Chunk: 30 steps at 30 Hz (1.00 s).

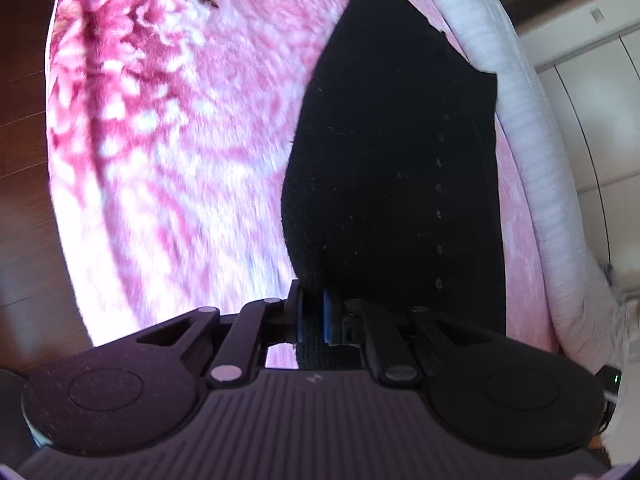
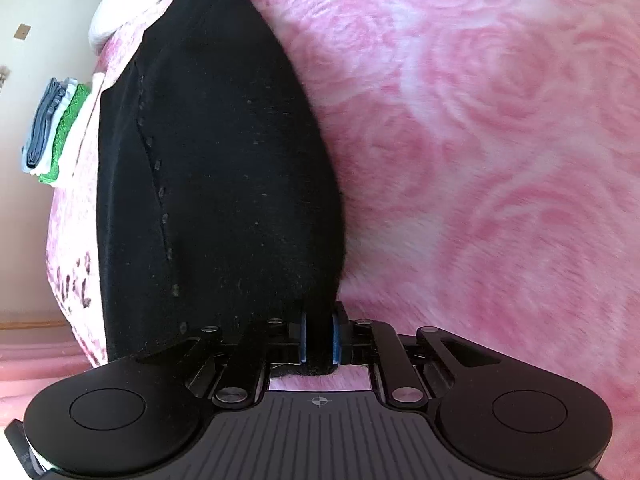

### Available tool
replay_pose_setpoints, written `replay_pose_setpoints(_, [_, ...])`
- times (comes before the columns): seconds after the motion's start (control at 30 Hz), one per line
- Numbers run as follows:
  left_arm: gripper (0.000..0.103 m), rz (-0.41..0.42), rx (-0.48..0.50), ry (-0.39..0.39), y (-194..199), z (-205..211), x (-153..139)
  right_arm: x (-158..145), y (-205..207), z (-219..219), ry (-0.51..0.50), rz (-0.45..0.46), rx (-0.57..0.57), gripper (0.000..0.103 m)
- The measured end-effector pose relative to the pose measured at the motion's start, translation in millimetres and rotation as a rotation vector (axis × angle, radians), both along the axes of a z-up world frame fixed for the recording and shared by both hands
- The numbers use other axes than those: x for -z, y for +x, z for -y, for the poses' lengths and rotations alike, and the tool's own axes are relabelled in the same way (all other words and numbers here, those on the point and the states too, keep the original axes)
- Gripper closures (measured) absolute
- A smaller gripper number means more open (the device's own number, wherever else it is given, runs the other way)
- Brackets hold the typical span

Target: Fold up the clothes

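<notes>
Matt black knit garment [image 1: 392, 168] on fluffy pink fleece blanket [image 2: 480, 160].

- A bed is seen, covered by a plush pink fleece blanket [image 1: 192, 152] printed with large flowers; in the right wrist view the same blanket [image 2: 500, 140] shows a paler rose pattern.
- A black knitted garment [image 1: 392, 168] is laid flat directly on the blanket, with a row of small buttons running along it; it is also seen in the right wrist view [image 2: 224, 168].
- A white textured cover [image 1: 532, 140] is seen along the far edge of the bed, just beside the garment.
- A stack of folded clothes in grey, white and green [image 2: 56, 128] is set on the blanket near the bed's edge, apart from the garment.
- Dark wooden floor [image 1: 24, 80] is visible beside the bed.
</notes>
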<state>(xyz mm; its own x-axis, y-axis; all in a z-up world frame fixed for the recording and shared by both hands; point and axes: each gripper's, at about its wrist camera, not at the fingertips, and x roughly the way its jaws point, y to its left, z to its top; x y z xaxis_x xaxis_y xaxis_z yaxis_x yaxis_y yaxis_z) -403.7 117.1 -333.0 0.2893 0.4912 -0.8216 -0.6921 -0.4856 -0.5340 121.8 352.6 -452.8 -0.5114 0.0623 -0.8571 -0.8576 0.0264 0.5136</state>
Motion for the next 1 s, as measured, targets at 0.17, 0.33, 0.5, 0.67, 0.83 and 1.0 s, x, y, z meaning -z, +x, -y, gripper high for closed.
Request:
replay_pose_setpoints(0.17, [0.096,-0.025,0.119,-0.102,26,33,11,-10,6,15,-0.029,0.079,-0.038,0.094])
replay_pose_setpoints(0.33, [0.092,-0.074,0.195,-0.189,34,47,13,-2,17,51,-0.051,0.128,-0.057,0.092])
replay_pose_setpoints(0.5, [0.095,-0.235,0.224,-0.184,19,22,-29,-37,3,36,-0.010,0.251,-0.117,0.080])
replay_pose_setpoints(0.67, [0.092,-0.461,0.288,-0.053,37,-44,-48,-78,-53,2,0.310,0.306,-0.179,0.077])
replay_pose_setpoints(0.83, [0.090,-0.601,0.433,0.010,92,-109,-11,-58,-130,-20,0.451,0.336,-0.379,0.073])
replay_pose_setpoints(1.0, [0.088,-0.683,0.574,-0.021,117,-76,22,-25,-154,13,0.501,0.435,-0.541,0.070])
